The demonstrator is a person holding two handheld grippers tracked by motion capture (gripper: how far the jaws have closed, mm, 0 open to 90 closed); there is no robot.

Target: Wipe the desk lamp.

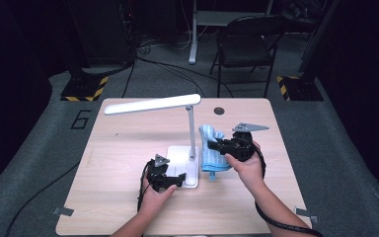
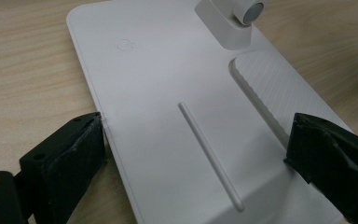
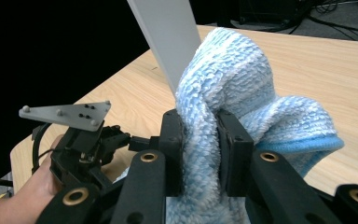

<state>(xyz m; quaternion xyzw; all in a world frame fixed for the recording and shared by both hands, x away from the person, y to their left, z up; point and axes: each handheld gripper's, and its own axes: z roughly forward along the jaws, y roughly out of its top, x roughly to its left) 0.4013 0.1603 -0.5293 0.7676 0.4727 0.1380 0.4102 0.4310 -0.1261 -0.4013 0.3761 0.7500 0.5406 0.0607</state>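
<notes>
At three o'clock of the lamp's post, the right gripper [image 1: 216,145] was clamped tight on a bunched blue cloth [image 3: 233,98], which pressed against the post [image 3: 165,37] just above the base. At seven o'clock of the post, the left gripper [image 2: 196,154] stood wide, its pads against both edges of the white base [image 2: 168,93], steadying it by the look of things. Judging from this, the cloth was in hand and the lamp [image 1: 153,104] braced; wiping the post, head and base seemingly remained.
</notes>
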